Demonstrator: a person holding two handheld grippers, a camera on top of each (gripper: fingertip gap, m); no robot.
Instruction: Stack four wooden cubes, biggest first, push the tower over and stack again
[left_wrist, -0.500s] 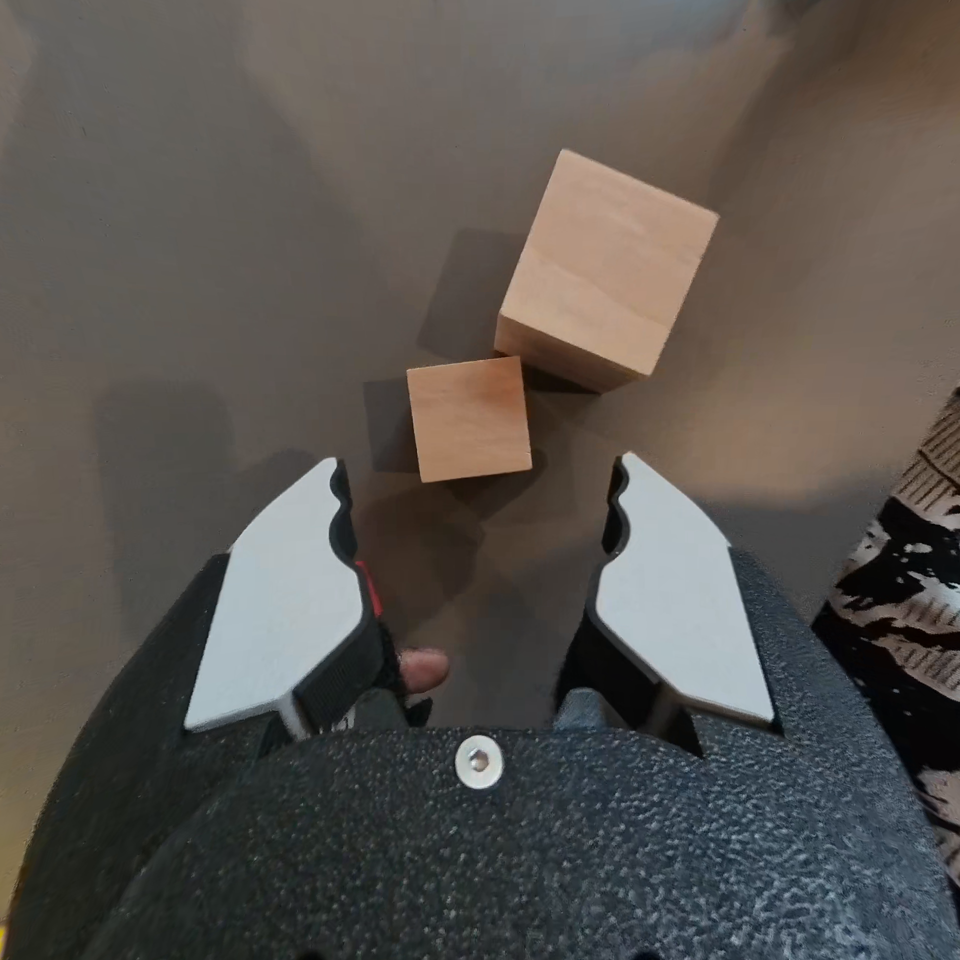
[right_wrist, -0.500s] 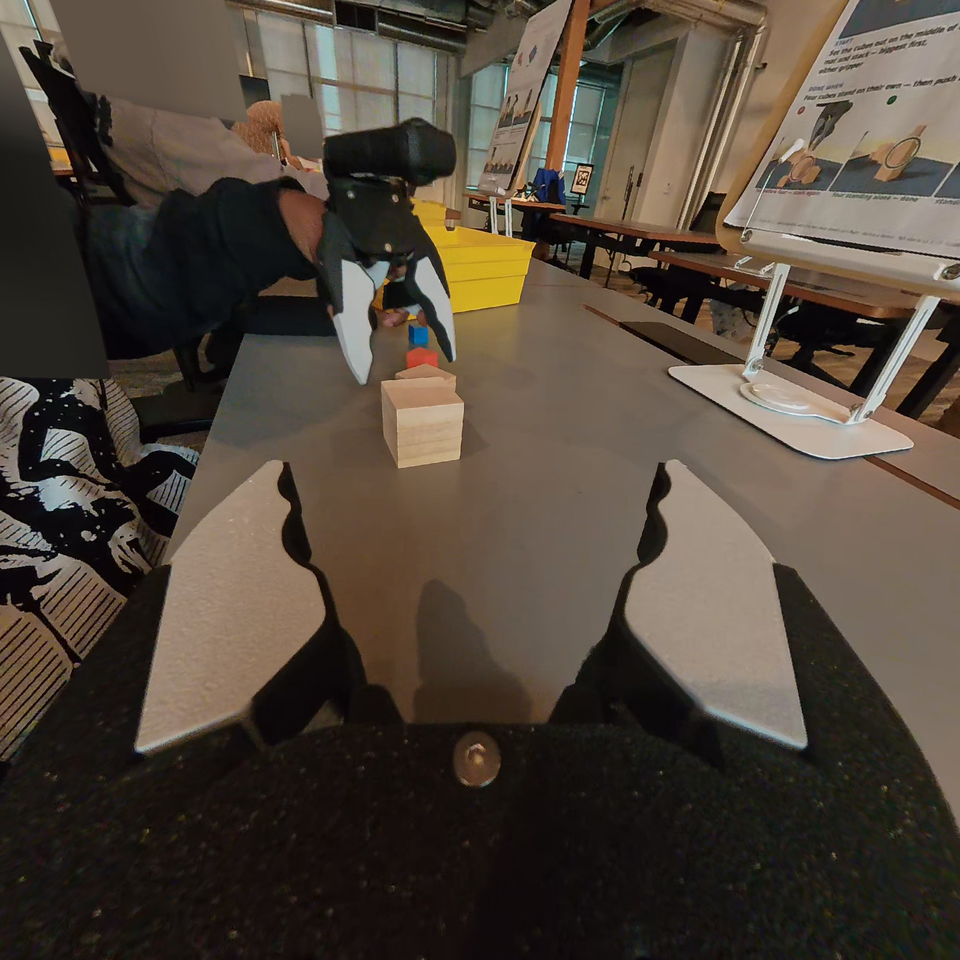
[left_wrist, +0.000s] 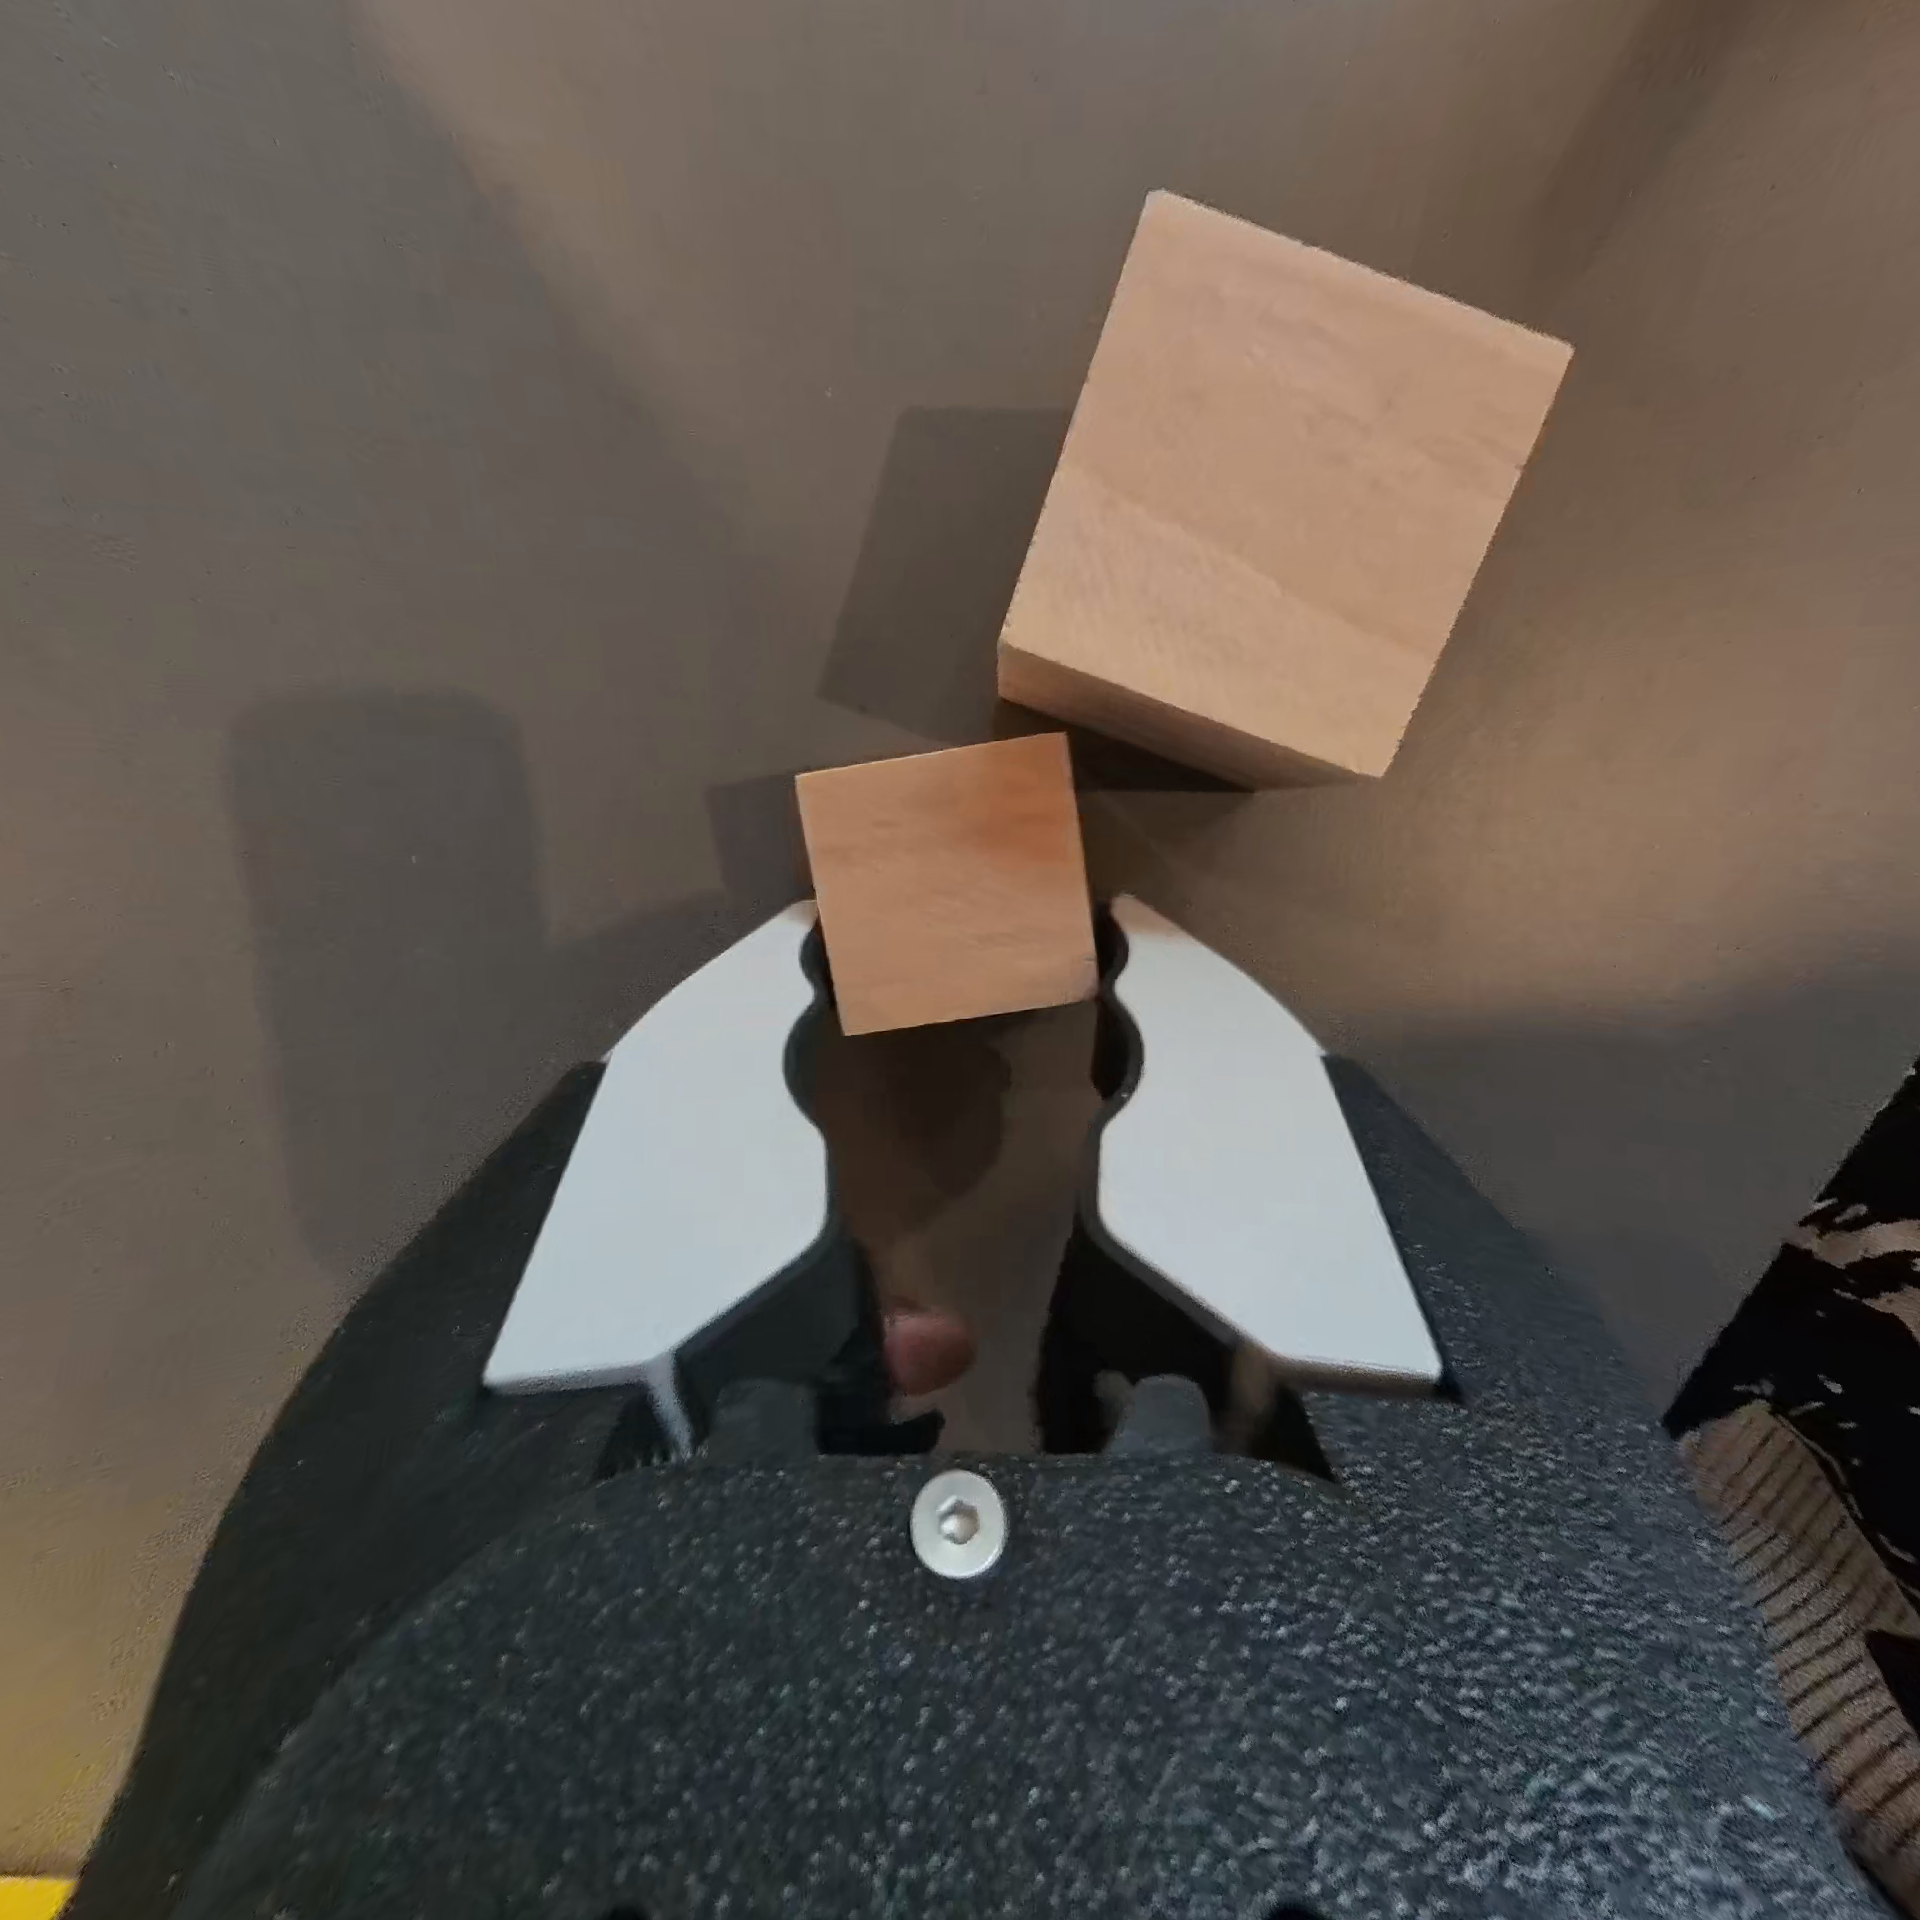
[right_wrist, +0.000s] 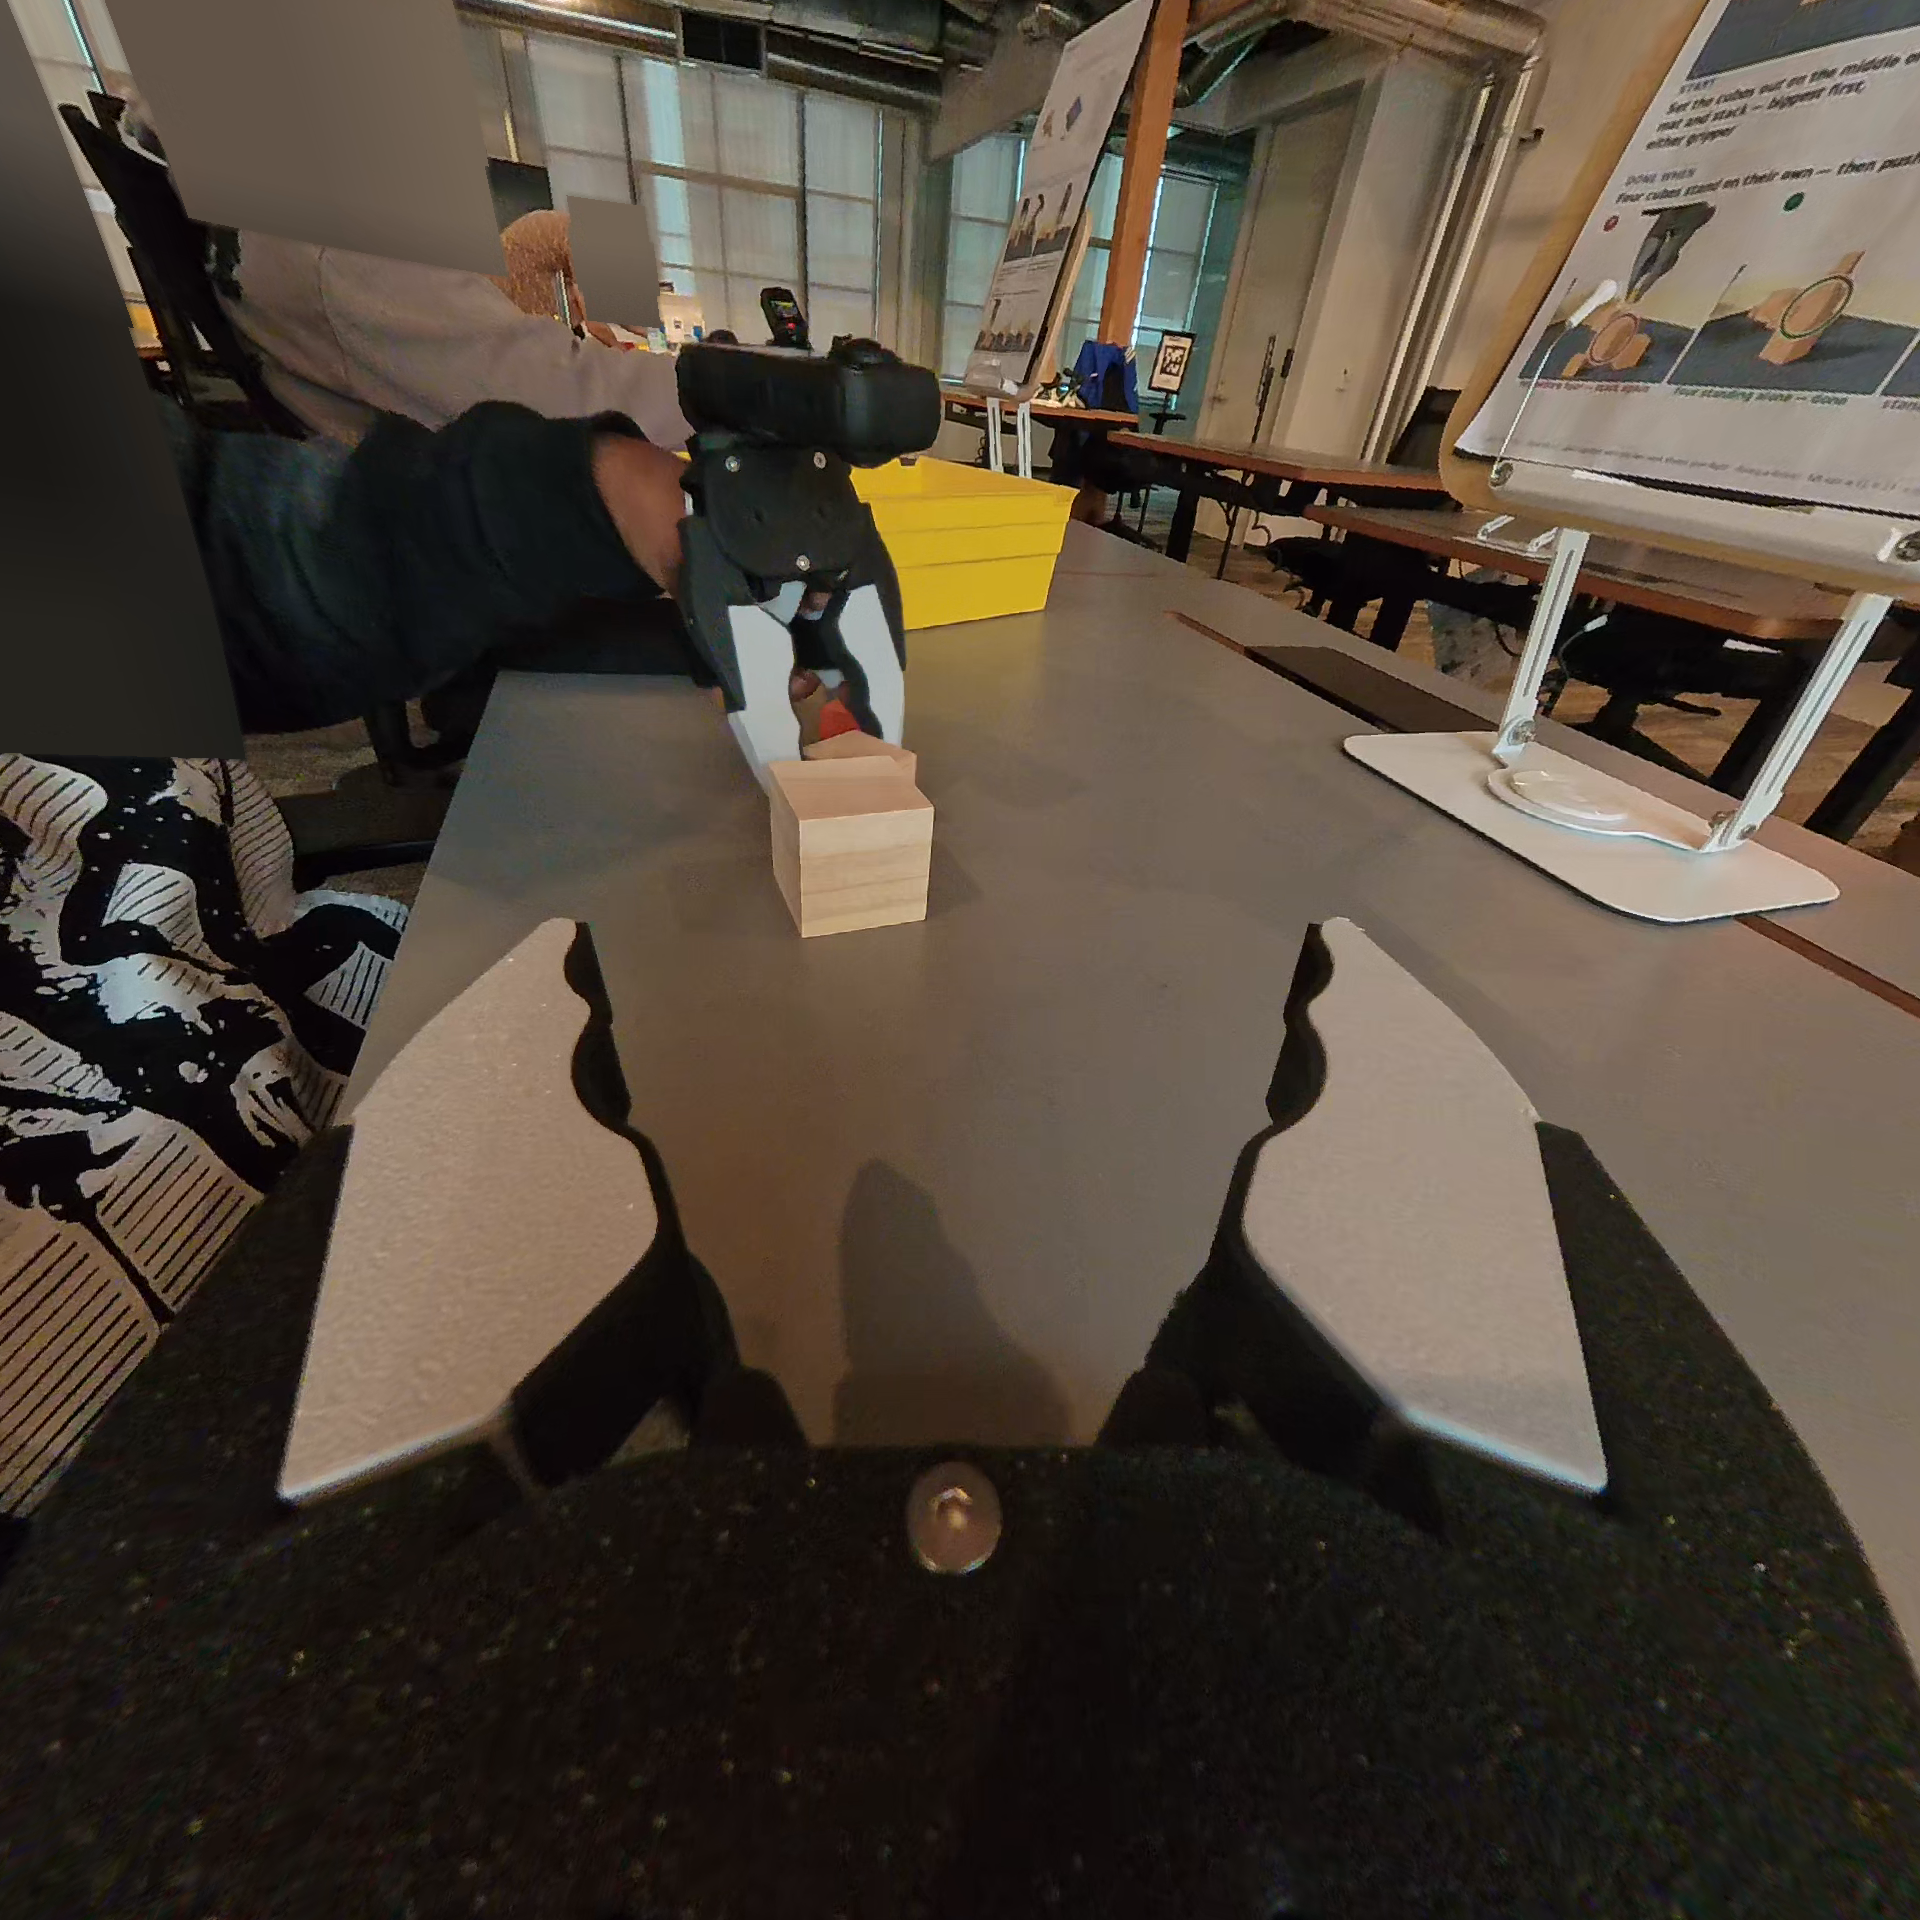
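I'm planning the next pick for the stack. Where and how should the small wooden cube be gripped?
Grip the small cube on its two opposite flat side faces, coming down from above. The left gripper already straddles it that way. The big cube sits close at one corner, so those sides are the free ones.

We see two pale wooden cubes: the smaller cube (left_wrist: 951, 883) is warmer, a little orange, and the bigger cube (left_wrist: 1283, 488) is lighter beige. The table (right_wrist: 1195, 831) is plain grey-brown. The bin (right_wrist: 966, 540) is bright yellow. The cloth (right_wrist: 135, 987) has a black-and-white pattern with stripes.
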